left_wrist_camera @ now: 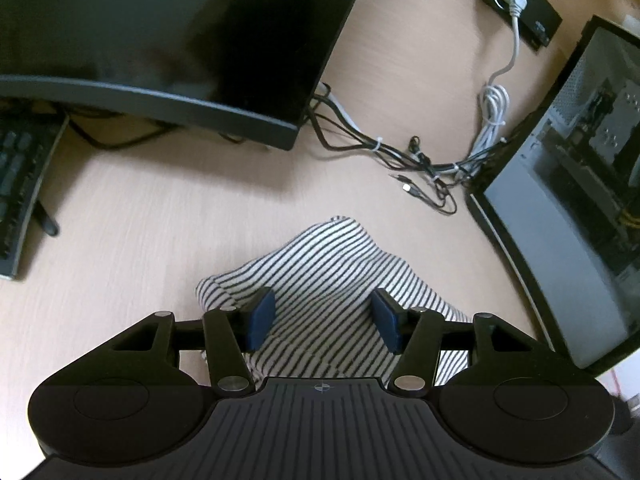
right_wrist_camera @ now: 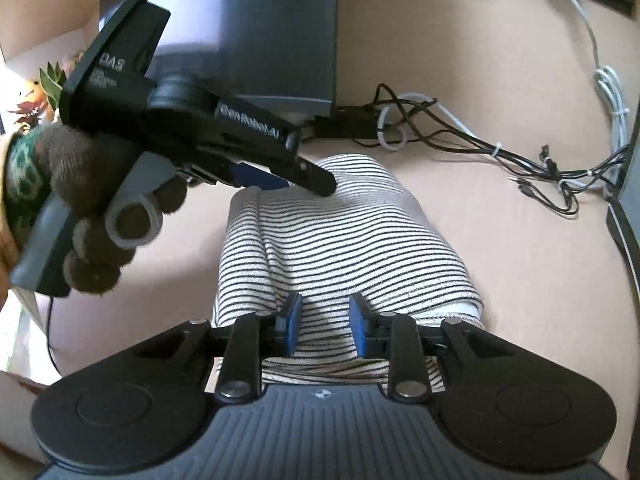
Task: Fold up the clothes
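Striped garment [right_wrist_camera: 340, 236], folded into a compact bundle, is lying on the wooden desk [right_wrist_camera: 500, 248]; its long axis is running from the right gripper [right_wrist_camera: 325, 326] toward the monitor [right_wrist_camera: 256, 28]. Bare desk is flanking both long edges of the garment; the cable bundle [right_wrist_camera: 520, 156] is lying beyond its far right corner. Right gripper is hovering over the near edge, its 2 jaws parted and empty. Left gripper [left_wrist_camera: 324, 320] is likewise spread over the cloth, holding nothing.

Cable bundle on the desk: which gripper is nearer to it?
Left. The left gripper sits at the striped garment's far end, towards the cable bundle; the right gripper is over the near end.
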`<action>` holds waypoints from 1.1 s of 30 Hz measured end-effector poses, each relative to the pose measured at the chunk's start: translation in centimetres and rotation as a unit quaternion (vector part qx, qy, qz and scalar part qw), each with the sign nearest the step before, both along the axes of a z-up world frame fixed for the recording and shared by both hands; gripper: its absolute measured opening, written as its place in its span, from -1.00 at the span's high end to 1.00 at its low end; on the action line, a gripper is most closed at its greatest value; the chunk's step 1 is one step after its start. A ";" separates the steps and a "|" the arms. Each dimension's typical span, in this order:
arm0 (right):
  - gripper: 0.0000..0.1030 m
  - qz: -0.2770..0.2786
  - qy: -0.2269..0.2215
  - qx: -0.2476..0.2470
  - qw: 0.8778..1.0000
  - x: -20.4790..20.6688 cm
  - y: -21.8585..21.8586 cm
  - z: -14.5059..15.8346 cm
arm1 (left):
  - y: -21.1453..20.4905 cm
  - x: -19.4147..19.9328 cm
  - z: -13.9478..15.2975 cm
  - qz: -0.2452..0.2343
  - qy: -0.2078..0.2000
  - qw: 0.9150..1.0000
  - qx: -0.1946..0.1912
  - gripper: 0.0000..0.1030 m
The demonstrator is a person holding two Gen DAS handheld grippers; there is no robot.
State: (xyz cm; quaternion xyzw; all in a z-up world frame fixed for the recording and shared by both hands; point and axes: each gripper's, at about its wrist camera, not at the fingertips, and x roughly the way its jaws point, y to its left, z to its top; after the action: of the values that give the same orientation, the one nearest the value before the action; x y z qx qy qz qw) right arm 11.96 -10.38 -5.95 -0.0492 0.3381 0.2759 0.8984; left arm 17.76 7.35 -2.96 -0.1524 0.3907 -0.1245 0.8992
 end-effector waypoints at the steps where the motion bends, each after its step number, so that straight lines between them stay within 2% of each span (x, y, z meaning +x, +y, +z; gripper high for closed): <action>1: 0.47 0.005 0.006 0.014 1.000 0.3 -0.6 0.6 | 0.0 -0.1 0.2 0.001 0.001 1.000 0.002 -0.16; 3: 0.06 0.011 0.011 0.046 0.999 1.0 -2.3 2.2 | -0.1 -0.3 0.7 0.001 0.001 1.000 0.009 -0.15; 4: -0.38 0.005 0.008 0.056 0.998 1.4 -3.2 2.9 | -0.2 -0.5 0.9 0.001 0.000 1.000 0.014 -0.14; 5: -0.54 -0.001 0.005 0.064 0.998 2.1 -4.2 3.3 | -0.3 -0.7 1.1 0.000 -0.001 1.000 0.018 -0.15; 7: -0.54 -0.023 0.010 0.066 0.997 4.0 -5.4 3.2 | -0.4 -1.1 1.6 -0.001 -0.003 1.000 0.027 -0.20; 11: -0.54 -0.060 0.060 0.071 0.994 7.4 -7.1 0.7 | -0.6 -1.9 2.5 -0.003 -0.006 0.999 0.044 -0.28; 13: -0.54 -0.065 0.089 0.082 0.990 8.0 -7.1 -1.1 | -0.5 -2.4 3.0 0.000 -0.008 0.999 0.042 -0.29; 17: -0.51 -0.080 0.115 0.104 0.985 7.6 -5.8 -2.7 | -0.5 -3.6 3.9 0.002 -0.015 0.999 0.029 -0.31; 20: -0.43 -0.078 0.111 0.109 0.985 7.1 -4.2 -3.0 | 0.0 -4.1 3.8 0.014 0.006 1.000 0.026 -0.25; 25: -0.30 -0.053 0.110 0.121 0.985 7.0 -1.5 -3.2 | 3.0 -5.5 1.8 0.060 0.064 0.996 0.011 -0.12; 27: -0.30 -0.039 0.111 0.124 0.985 7.5 0.2 -3.4 | 4.4 -5.8 1.2 0.077 0.067 0.995 0.007 0.01; 33: -0.29 0.000 0.095 0.116 0.989 10.3 6.0 -3.6 | 8.3 -5.5 0.8 0.125 0.043 0.990 0.039 0.02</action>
State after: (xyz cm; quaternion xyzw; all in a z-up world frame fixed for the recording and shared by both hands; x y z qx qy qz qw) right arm 22.26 -4.37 -9.58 0.0813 0.3874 0.3164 0.8621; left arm 12.27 15.63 -2.16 -0.1698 0.4115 0.0107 0.8954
